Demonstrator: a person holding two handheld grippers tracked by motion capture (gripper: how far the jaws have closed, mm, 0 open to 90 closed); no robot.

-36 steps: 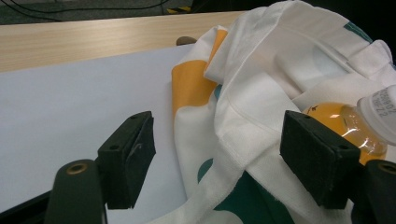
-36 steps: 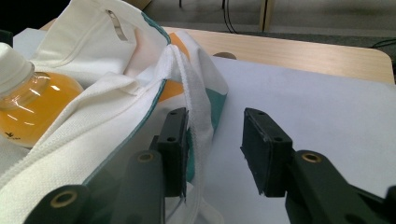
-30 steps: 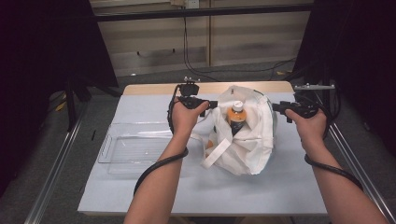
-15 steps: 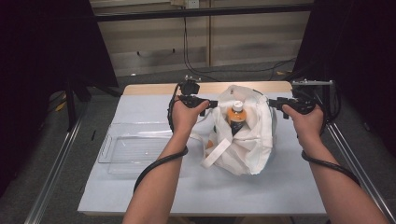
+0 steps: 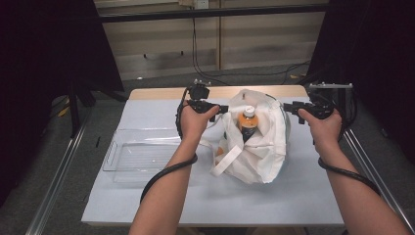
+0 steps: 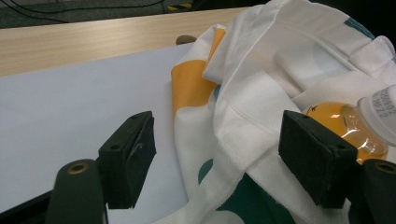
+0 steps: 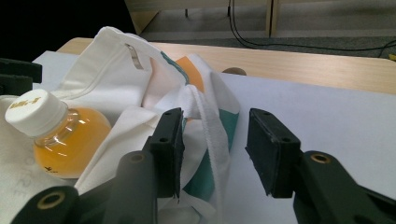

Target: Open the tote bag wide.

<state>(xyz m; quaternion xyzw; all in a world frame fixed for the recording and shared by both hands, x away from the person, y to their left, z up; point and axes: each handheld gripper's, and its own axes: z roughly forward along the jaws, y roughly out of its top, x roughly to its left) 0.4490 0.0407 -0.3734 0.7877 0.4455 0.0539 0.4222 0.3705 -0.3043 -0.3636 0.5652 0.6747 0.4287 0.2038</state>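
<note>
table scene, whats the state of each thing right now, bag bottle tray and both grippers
white bag: slumped on the table, mouth open
bottle: upright in the bag, white cap on
clear tray: empty, left of the bag
left gripper: open, bag rim between its jaws
right gripper: open, jaws just been opening, bag edge between them

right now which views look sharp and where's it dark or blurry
High view: table evenly lit, surroundings black, slightly soft. Left gripper view: bag crisp, near claw pads a bit soft. Right gripper view: bottle clear, dark top left.
</note>
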